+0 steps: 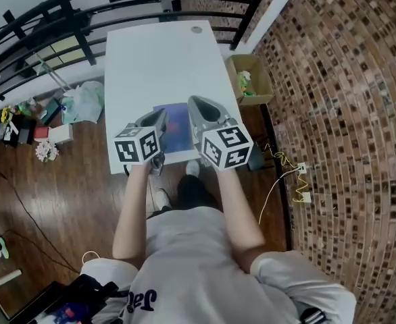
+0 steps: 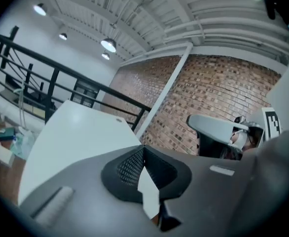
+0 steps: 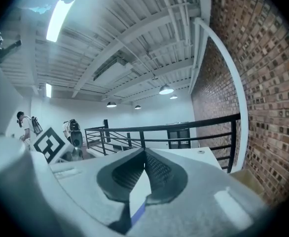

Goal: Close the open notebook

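At centre frame, above the bench (image 1: 157, 59), we hold our left tool (image 1: 159, 118) and right tool (image 1: 195, 104) clamped together, empty, apparently to stay clear of the notebook (image 1: 176, 128) lying between them.

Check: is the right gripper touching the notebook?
Apart. In the right gripper view the right gripper has its shut fingers aimed out at the railing, clear of the table; the notebook shows only as a blue sliver below.
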A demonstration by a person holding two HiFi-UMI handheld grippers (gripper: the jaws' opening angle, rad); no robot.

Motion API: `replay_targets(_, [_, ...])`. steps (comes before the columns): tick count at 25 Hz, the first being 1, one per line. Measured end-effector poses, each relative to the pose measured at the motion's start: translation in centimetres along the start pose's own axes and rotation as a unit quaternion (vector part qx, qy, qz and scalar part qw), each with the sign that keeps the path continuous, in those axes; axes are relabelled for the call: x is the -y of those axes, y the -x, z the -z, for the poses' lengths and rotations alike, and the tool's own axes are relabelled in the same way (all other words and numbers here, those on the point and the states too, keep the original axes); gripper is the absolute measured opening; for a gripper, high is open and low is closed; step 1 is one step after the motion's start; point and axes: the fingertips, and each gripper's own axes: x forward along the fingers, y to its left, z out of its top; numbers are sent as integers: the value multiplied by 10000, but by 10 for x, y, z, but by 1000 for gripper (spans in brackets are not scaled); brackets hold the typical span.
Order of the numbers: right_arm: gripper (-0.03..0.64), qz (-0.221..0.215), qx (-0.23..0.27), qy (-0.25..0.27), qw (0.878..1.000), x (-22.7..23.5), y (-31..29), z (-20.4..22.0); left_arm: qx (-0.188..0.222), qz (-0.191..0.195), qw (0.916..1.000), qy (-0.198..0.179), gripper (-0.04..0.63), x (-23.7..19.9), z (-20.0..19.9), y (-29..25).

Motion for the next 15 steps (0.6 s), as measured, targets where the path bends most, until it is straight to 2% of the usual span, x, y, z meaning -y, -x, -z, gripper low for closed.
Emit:
replay_targets(4, [-8, -84, 203, 470, 9987, -24, 11, -24, 674, -40, 9959, -595, 15, 33, -45, 33])
replay_targets(7, [-8, -216, 524, 510, 9971, -39, 27, -41, 1202, -314, 9847, -1221, 15, 56, -66, 60])
replay_targets(9, [-8, -318, 636, 593, 9957, -44, 44, -47, 1511, -574, 9753, -1506, 15, 71, -72, 75])
replay_targets(12, [-8, -370, 564, 506, 9964, -40, 91, -34, 1786, -927, 9668, -1572, 15, 96, -56, 97])
replay_targets(15, [-8, -325, 324, 258, 9986, -26, 150, 1, 1874, -1015, 9685, -1288, 15, 131, -9, 113])
